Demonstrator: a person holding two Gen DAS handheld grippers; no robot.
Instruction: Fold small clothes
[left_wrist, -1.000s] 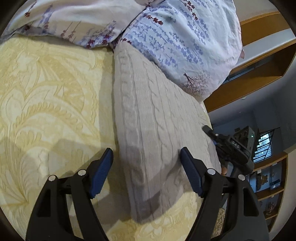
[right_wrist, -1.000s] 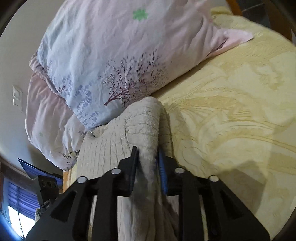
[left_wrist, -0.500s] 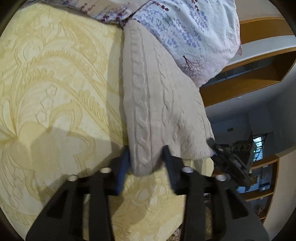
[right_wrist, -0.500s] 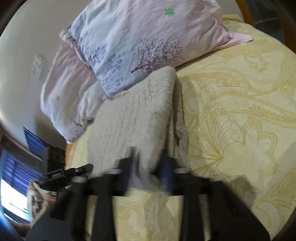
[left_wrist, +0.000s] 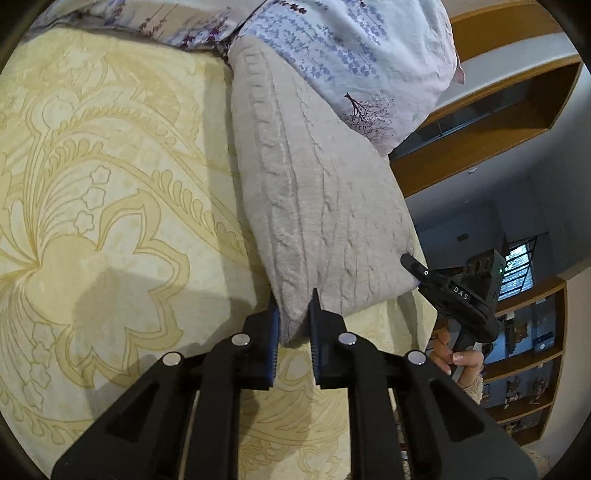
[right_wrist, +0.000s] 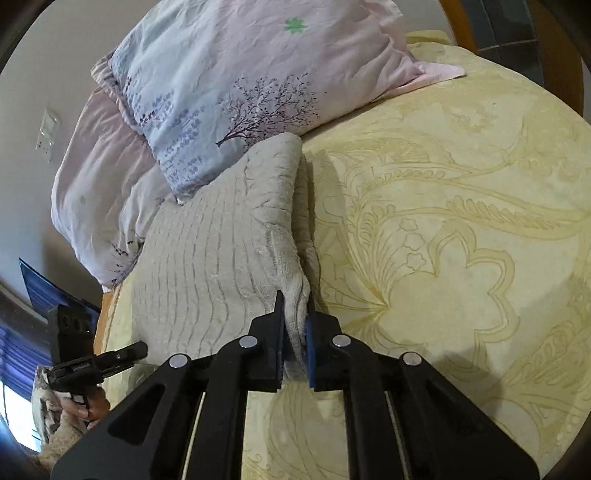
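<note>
A beige cable-knit garment (left_wrist: 314, 192) lies folded on the yellow patterned bedspread (left_wrist: 110, 221), its far end against the pillows. My left gripper (left_wrist: 293, 314) is shut on the garment's near corner. The other gripper (left_wrist: 443, 288) shows at the garment's right corner in this view. In the right wrist view my right gripper (right_wrist: 295, 317) is shut on the opposite near corner of the garment (right_wrist: 214, 258), where several layers bunch between the jaws. The left gripper (right_wrist: 99, 362) shows at the lower left there.
Floral pillows (left_wrist: 351, 55) (right_wrist: 240, 74) lie at the head of the bed behind the garment. Wooden shelves (left_wrist: 498, 122) and a window (left_wrist: 517, 266) are beyond the bed edge. The bedspread (right_wrist: 461, 240) stretches wide to the right in the right wrist view.
My left gripper was open around the garment's edge and has closed on its near corner. Both grippers have drawn back, pulling the garment's near end away from the pillows.
</note>
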